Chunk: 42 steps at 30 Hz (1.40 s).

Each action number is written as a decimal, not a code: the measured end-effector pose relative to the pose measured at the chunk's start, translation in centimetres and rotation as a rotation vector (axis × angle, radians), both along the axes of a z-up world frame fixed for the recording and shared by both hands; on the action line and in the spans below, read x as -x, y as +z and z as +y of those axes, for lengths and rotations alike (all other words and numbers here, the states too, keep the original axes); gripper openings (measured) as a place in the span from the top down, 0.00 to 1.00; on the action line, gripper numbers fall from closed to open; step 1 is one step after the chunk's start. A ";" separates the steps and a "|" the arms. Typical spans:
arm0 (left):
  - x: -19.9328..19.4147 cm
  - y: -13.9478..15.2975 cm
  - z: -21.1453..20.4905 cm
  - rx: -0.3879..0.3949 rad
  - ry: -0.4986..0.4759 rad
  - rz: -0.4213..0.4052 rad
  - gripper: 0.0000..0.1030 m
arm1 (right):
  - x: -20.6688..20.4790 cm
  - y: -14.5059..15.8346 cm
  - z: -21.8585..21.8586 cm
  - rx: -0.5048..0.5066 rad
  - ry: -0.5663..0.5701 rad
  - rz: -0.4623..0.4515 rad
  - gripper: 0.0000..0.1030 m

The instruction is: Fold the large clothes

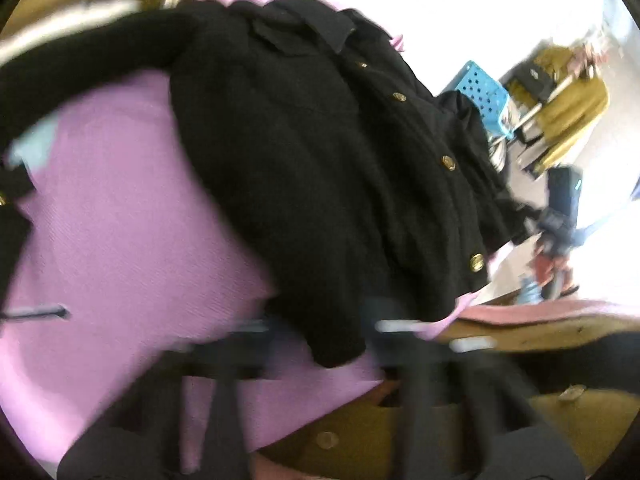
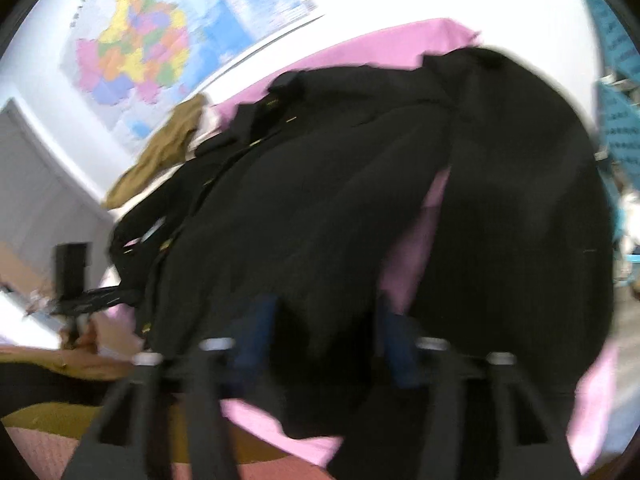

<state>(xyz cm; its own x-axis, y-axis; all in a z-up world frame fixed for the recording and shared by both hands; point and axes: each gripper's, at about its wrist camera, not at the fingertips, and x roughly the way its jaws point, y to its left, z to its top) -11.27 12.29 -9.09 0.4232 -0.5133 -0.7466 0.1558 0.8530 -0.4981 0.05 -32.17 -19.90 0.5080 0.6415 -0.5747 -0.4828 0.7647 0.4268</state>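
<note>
A black jacket (image 1: 320, 168) with gold buttons lies on a pink cloth (image 1: 120, 240) that covers the table. My left gripper (image 1: 320, 332) is open at the jacket's near hem, its fingers blurred either side of the hem. In the right wrist view the same jacket (image 2: 360, 220) fills the middle, one sleeve spread to the right. My right gripper (image 2: 324, 320) is open, its blue-padded fingers apart over the jacket's near edge. The other gripper (image 2: 100, 296) shows at the left of that view.
An olive garment (image 2: 168, 148) lies at the table's far side under a wall map (image 2: 140, 40). Blue perforated baskets (image 1: 484, 92) stand beside the table. More olive and pink garments (image 1: 360, 432) lie at the near edge.
</note>
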 end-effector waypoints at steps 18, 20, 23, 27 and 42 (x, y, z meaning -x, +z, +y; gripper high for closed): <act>6.3 5.8 0.1 -0.137 -0.068 -0.173 0.72 | 2.7 1.1 -3.5 -0.125 0.031 -0.012 0.84; 5.2 4.1 0.0 -0.256 -0.030 -0.112 0.51 | 1.8 -0.4 -2.8 -0.053 0.009 0.042 0.74; 5.3 5.9 1.9 -0.199 0.026 -0.184 0.36 | 1.8 0.3 -3.7 -0.106 0.002 0.024 0.63; 6.6 10.5 3.6 -0.132 0.078 -0.405 0.08 | 2.8 3.8 -7.3 -0.188 -0.073 -0.116 0.35; -10.8 4.1 -9.1 -0.183 -0.193 -0.218 0.17 | -5.2 -2.1 -11.9 -0.155 -0.349 0.036 0.60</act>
<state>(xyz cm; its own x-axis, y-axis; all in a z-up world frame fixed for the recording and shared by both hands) -0.51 3.22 -4.97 0.4906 -0.4657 -0.7365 0.4092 0.8694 -0.2771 5.28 -44.05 -21.97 0.6924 0.5144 -0.5060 -0.1873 0.8053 0.5624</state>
